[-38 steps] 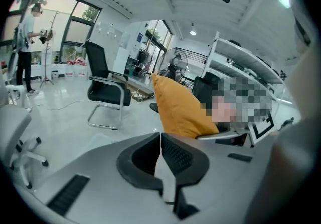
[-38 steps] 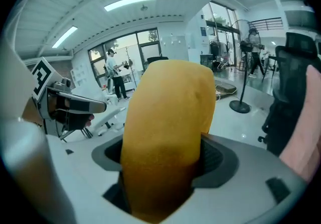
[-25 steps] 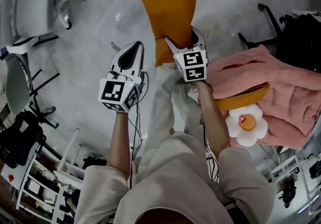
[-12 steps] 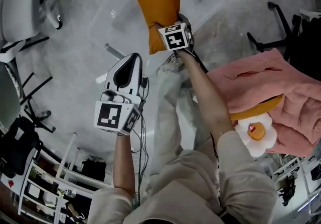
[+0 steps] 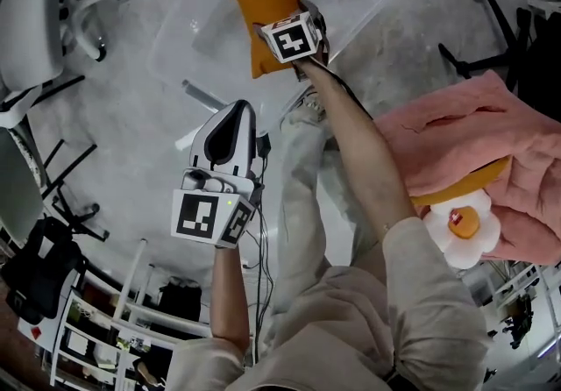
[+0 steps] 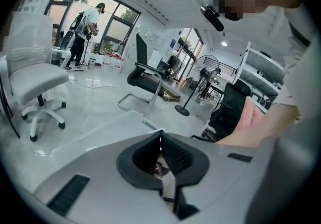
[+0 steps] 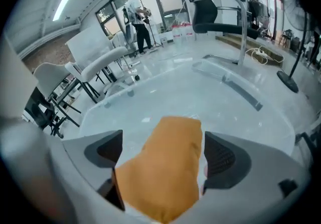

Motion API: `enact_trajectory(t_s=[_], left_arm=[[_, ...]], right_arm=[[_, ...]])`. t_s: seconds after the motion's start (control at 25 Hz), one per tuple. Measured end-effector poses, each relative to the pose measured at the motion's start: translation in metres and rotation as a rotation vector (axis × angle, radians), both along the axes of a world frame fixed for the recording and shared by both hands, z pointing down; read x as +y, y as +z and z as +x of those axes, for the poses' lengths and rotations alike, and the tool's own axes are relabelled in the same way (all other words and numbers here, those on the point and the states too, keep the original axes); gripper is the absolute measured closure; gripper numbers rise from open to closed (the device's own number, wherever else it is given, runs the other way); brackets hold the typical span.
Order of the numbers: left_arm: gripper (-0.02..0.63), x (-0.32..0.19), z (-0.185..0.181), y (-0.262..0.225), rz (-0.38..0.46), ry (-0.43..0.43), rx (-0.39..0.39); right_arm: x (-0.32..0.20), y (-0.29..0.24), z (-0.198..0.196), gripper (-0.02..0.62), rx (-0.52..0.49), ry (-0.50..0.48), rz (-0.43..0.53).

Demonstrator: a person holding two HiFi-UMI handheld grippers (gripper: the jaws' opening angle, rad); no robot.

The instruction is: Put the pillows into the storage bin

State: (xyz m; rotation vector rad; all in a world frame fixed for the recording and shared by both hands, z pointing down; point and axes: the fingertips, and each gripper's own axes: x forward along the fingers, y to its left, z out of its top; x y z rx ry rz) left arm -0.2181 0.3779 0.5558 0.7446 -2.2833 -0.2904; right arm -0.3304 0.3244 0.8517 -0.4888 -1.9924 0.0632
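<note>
Orange pillow [image 5: 261,17] lies, in the head view, inside the clear storage bin [image 5: 197,30] on the floor, toward the bin's far edge. Its long axis runs from the right gripper [image 5: 296,30] straight away from the person. That gripper sits at the pillow's near end, over the bin's middle. The left gripper [image 5: 224,161] hangs outside the bin's near edge, well apart from the pillow. An egg-shaped pillow [image 5: 463,227] and a second orange pillow [image 5: 469,183], half under a pink blanket [image 5: 473,131], lie off to the person's right, so I judge the right gripper the nearer one for them. The only print is the black-and-white square markers on each gripper's cube; no brand or words can be read.

In the left gripper view, the jaws are closed together with nothing between them. The bin's rim [image 6: 143,120] shows just beyond them.

In the right gripper view, the jaws are opening. The pillow [image 7: 165,168] sits between them, reaching forward onto the bin's floor [image 7: 210,97]. The left pad [image 7: 108,150] stands clear of the fabric; the right pad [image 7: 220,157] is just beside it. No writing shows here either.
</note>
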Motion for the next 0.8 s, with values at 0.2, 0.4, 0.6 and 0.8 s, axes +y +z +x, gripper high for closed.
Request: enact_trajectory(t_s=[0.2,0.4,0.6,0.8], left_arm=[[0.591,-0.017,-0.002,-0.006,0.002,0.049,0.0],[0.591,-0.054,-0.009,-0.021,0.004,0.145,-0.027],[0.591,-0.1,-0.003,-0.045,-0.028,0.263,-0.081],[0.591,-0.153,0.005,-0.065,-0.039,0.387,-0.105]], right_arm=[[-0.011,-0.069,-0.003,0.097,-0.185,0.026,-0.097],[-0.055,-0.153,0.028,0.098,-0.351,0.098,-0.132],[-0.116,-0.261,0.071,0.121,-0.531,0.175,-0.14],[-0.177,-0.341,0.124,0.126,-0.664,0.288,-0.103]])
